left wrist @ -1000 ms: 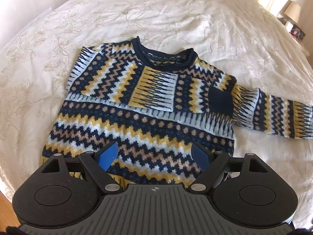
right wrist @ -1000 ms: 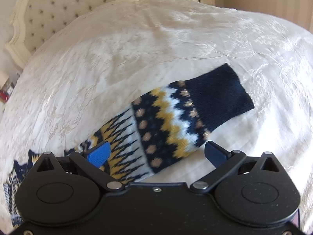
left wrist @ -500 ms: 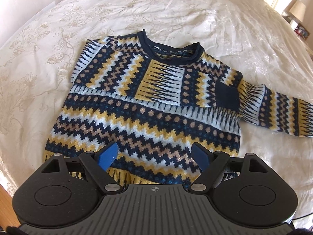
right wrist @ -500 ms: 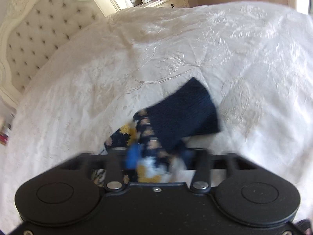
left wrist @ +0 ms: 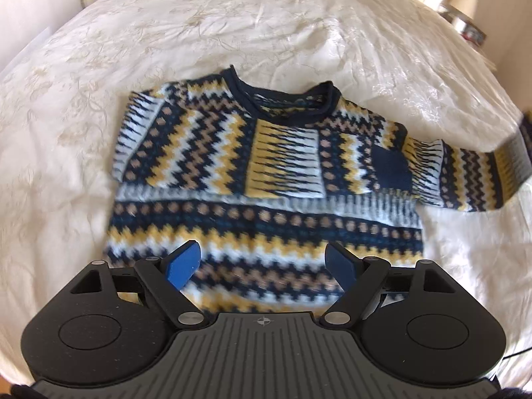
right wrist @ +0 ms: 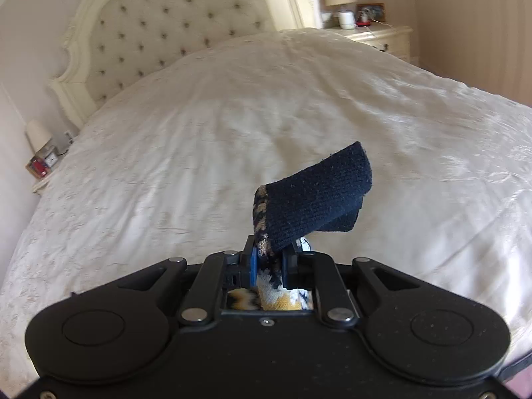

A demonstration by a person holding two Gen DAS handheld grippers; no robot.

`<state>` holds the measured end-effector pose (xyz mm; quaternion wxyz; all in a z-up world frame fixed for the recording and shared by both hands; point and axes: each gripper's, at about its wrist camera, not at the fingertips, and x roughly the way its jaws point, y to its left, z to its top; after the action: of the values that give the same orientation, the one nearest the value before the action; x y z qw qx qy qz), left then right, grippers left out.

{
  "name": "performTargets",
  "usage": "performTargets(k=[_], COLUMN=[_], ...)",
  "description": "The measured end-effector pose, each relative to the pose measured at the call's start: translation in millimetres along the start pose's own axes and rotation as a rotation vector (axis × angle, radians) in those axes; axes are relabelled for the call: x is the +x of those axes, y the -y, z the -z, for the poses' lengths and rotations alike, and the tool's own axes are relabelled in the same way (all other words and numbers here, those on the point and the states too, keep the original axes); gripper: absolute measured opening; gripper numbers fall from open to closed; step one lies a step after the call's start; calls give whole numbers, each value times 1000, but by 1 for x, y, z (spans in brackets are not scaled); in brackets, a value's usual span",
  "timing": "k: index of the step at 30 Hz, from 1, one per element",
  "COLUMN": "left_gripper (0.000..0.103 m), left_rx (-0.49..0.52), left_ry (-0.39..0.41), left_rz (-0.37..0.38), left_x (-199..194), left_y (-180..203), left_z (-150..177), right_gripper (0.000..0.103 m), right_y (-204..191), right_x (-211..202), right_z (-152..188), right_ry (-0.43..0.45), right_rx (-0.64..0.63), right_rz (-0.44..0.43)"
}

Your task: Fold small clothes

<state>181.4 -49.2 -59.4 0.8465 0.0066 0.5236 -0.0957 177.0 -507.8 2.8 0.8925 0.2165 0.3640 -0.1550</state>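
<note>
A navy, yellow, white and tan patterned sweater (left wrist: 266, 179) lies flat on the white bed, neck away from me, its left sleeve folded across the chest. My left gripper (left wrist: 262, 266) is open and empty above the sweater's hem. The sweater's right sleeve (left wrist: 472, 179) stretches to the right and lifts off the bed at its end. My right gripper (right wrist: 269, 262) is shut on that sleeve near the navy cuff (right wrist: 316, 199), which sticks up past the fingers above the bedspread.
The cream bedspread (right wrist: 232, 133) spreads wide around the sweater. A tufted headboard (right wrist: 173, 33) stands at the far end. Nightstands with lamps flank it, one at the right (right wrist: 375, 33) and one at the left (right wrist: 43, 163).
My right gripper closed on the sleeve near the cuff and raised it off the bed. My left gripper pulled back and up from the sweater, still open.
</note>
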Motion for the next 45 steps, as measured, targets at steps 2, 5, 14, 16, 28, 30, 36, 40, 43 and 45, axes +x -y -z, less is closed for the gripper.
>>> performTargets(k=[2, 5, 14, 16, 28, 30, 36, 40, 43, 45], left_gripper=[81, 81, 81, 81, 81, 81, 81, 81, 81, 82], left_rx=[14, 17, -29, -53, -129, -141, -149, -110, -60, -24], left_ry=[9, 10, 7, 7, 17, 24, 36, 50, 48, 44], left_rz=[0, 8, -44, -57, -65, -50, 19, 64, 89, 88], left_x=[-1, -1, 2, 2, 6, 7, 19, 34, 48, 57], left_y=[-21, -57, -159, -175, -204, -199, -173, -152, -139, -133], left_z=[-3, -7, -17, -17, -24, -26, -37, -45, -53, -58], right_gripper=[22, 22, 23, 24, 63, 64, 77, 92, 100, 102], right_y=[-35, -87, -228, -257, -338, -335, -298, -260, -237, -224], right_x=[-2, 0, 44, 56, 73, 69, 65, 61, 59, 59], right_z=[5, 18, 91, 109, 188, 191, 194, 197, 200, 203], right_ry=[2, -9, -105, -133, -254, -254, -277, -294, -299, -311], right_rx=[-14, -32, -123, -166, -311, -341, -398, -411, -404, -396], right_rz=[-23, -70, -204, -224, -374, -388, -322, -271, -237, -222])
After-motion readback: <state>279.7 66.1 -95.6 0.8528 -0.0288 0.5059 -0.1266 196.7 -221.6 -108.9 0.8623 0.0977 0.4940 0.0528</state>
